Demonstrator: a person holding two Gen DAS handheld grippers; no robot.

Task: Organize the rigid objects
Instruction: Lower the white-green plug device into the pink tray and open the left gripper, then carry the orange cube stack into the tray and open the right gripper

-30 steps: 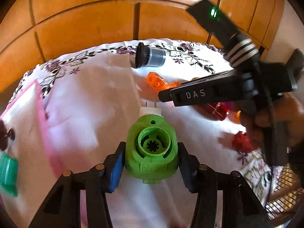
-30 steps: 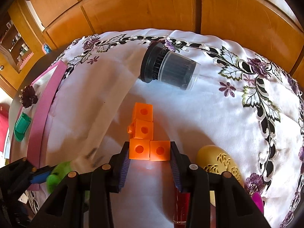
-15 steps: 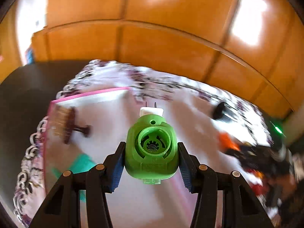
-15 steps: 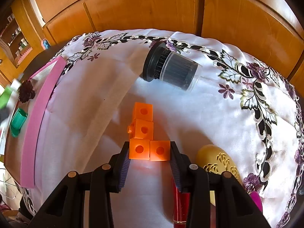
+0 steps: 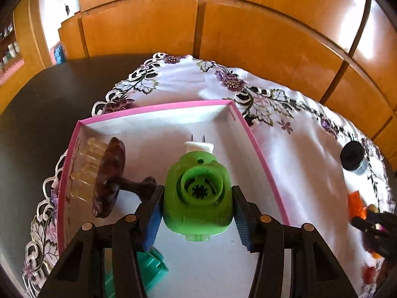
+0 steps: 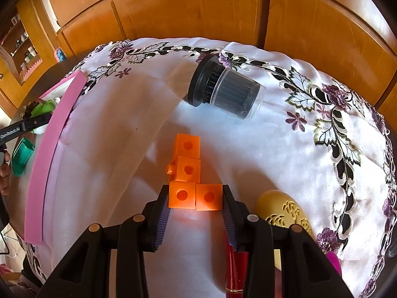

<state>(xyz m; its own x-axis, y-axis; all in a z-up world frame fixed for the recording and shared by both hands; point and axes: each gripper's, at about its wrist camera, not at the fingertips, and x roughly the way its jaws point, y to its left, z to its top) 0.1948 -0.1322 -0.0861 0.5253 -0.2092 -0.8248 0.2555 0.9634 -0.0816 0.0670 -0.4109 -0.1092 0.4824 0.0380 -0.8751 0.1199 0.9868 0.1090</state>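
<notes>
- The left gripper [image 5: 197,208] is clamped, blue pads on both sides, on a bright green plastic plug-in device with a white two-pin end [image 5: 197,196], held above the white floor of a shallow pink-rimmed cardboard box [image 5: 258,146].
- In the box lie a dark brown carved wooden stamp [image 5: 109,176] and a teal plastic piece [image 5: 151,270] (partly hidden under the fingers).
- The right gripper [image 6: 196,198] is closed on a cluster of orange plastic linking cubes [image 6: 188,171], gripping its two nearest cubes over the floral embroidered white tablecloth [image 6: 310,149].
- A black-capped clear cylindrical filter [image 6: 223,90] lies on its side beyond.
</notes>
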